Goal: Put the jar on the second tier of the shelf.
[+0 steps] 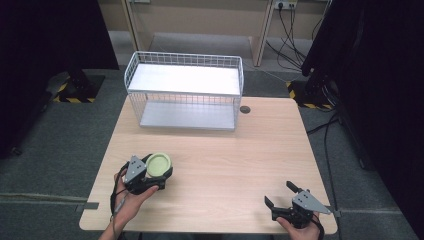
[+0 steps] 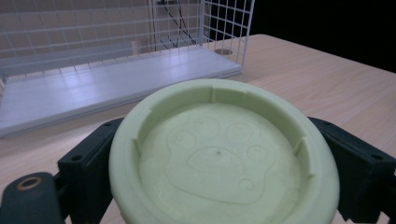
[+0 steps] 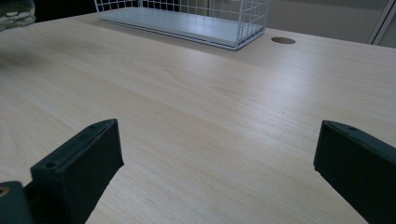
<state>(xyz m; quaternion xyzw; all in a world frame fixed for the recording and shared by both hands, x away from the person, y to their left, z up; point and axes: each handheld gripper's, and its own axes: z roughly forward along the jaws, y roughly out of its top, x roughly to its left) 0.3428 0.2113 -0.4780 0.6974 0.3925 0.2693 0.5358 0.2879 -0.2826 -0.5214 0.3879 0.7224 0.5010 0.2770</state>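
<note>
Step in hand looked like carry phase: left gripper [image 1: 154, 172] was clamped on green bowl [image 1: 158, 164], jaws squeezing rim from both sides. Wire shelf rack [image 1: 186, 90] sat well ahead of it, so next move probably needed lift and forward reach. Right gripper [image 1: 282, 196] idled, jaws wide apart over bare desk [image 1: 240, 155]. Left gripper view gave paw print embossed on bowl [image 2: 219, 163]; high view didn't catch that.

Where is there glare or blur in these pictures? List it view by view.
High view: glare washes out the top shelf of the white wire rack. Left gripper view: the pale green lid, between the jaws of the left gripper, is sharp, while the rack behind is soft. Right gripper view: the wooden table shows a soft sheen, and the top-left corner is blurred.
</note>
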